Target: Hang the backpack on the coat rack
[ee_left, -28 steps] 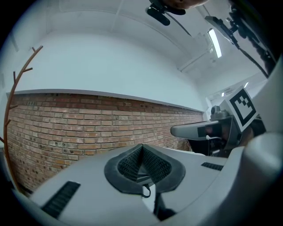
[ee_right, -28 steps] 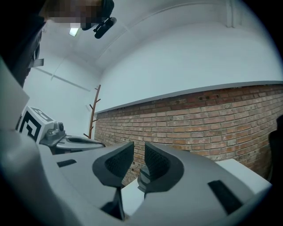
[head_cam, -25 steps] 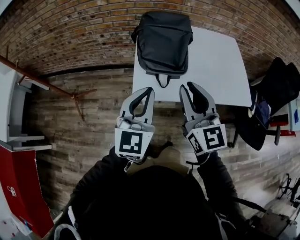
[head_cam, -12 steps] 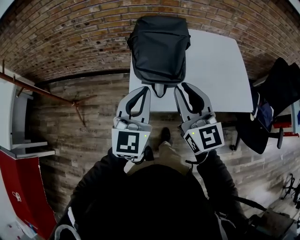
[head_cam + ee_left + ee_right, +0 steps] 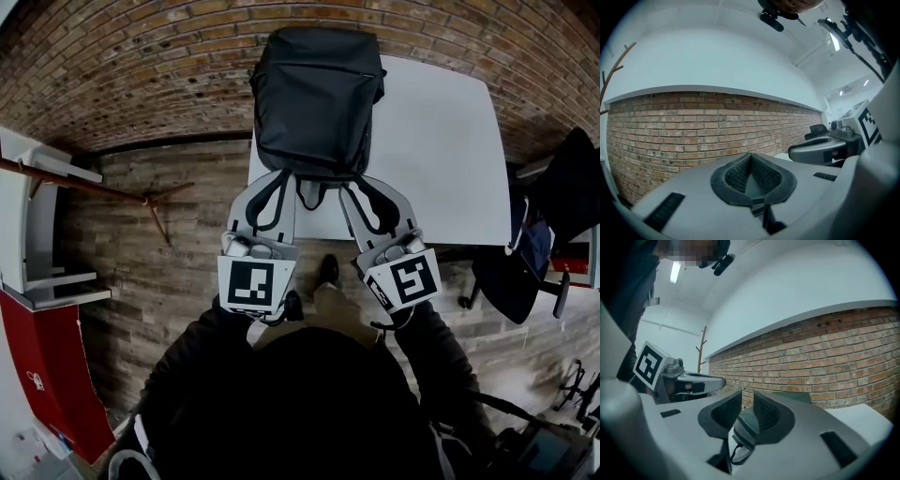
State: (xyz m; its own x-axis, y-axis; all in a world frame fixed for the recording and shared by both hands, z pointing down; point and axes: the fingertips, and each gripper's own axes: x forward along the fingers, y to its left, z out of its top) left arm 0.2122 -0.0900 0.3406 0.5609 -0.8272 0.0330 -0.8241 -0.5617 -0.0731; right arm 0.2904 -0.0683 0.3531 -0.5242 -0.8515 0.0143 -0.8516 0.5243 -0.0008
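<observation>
- While the backpack lay flat on the table, its loop handle at the table's near edge, I judged that handle the right thing to take, not loose fabric.
- My right gripper held its jaws apart, the backpack's edge between them unpinched; my left gripper had them together, empty.
- Both pointed level over the table's near edge; the coat rack stood well left of the table.

No legible text or numbers anywhere
</observation>
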